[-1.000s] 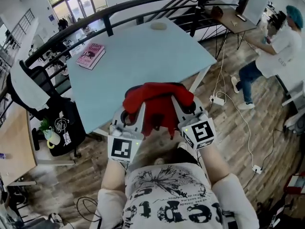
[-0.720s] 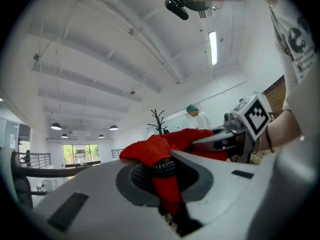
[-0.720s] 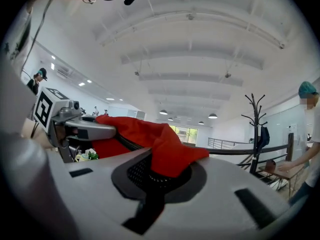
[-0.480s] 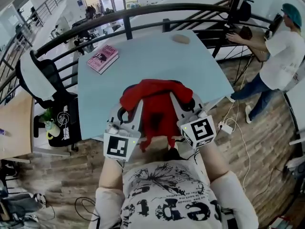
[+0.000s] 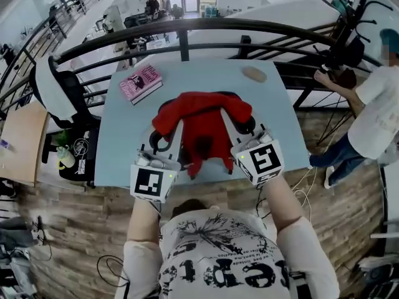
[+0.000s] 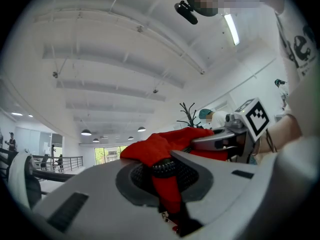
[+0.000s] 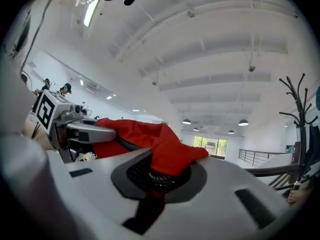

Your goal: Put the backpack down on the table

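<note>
Over the pale blue table [image 5: 118, 142], ringed on its far side by a dark railing [image 5: 187, 25], the red backpack [image 5: 202, 129] hangs between both claws. Both the left gripper [image 5: 169, 136] and the right gripper [image 5: 235, 124] are clamped narrow on its fabric. Best to lower both together, level, and release only once it rests. A pink book [image 5: 141, 83] lies well apart on the smooth top.

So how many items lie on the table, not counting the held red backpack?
2: a pink book near the table's far left corner, a small tan oval object near the far right edge. The backpack may hide more.
</note>
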`<action>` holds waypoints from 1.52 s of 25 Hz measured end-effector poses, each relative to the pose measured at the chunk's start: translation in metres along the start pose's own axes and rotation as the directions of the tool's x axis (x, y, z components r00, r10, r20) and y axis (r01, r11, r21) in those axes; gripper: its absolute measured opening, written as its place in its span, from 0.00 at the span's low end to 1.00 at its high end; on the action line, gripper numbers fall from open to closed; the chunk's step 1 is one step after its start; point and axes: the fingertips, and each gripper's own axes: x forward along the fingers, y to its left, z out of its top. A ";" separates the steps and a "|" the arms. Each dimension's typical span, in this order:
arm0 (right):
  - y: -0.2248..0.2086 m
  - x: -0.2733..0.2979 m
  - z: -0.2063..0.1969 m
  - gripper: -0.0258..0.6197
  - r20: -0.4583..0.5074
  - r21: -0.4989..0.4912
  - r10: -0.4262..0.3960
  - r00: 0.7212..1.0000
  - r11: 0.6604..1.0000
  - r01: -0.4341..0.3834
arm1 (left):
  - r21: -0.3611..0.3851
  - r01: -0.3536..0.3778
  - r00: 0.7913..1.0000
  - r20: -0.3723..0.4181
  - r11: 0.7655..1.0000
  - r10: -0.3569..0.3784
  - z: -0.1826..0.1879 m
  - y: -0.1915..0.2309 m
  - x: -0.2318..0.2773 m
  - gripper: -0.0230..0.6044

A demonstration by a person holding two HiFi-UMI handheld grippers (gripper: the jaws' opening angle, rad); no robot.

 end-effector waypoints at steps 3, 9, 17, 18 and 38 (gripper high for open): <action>-0.029 0.023 -0.015 0.07 -0.004 0.014 0.010 1.000 1.000 -0.010 | 0.010 -0.015 1.000 -0.008 1.000 0.015 -0.007 0.009 0.036 0.10; -0.077 0.072 -0.039 0.07 -0.029 0.043 0.013 0.999 0.999 -0.012 | 0.022 -0.020 0.999 -0.024 1.000 0.021 -0.017 0.034 0.101 0.11; -0.123 0.151 -0.060 0.08 -0.046 0.053 0.003 0.999 0.999 -0.001 | 0.002 -0.005 0.999 -0.035 1.000 0.005 -0.041 0.090 0.174 0.11; -0.130 0.161 -0.063 0.08 -0.047 0.054 0.001 0.999 0.999 0.002 | 0.001 -0.004 0.999 -0.037 1.000 0.004 -0.044 0.096 0.183 0.11; -0.186 0.241 -0.151 0.10 -0.138 0.113 0.018 0.990 0.994 -0.002 | -0.050 0.029 0.997 -0.064 0.998 -0.032 -0.128 0.142 0.281 0.11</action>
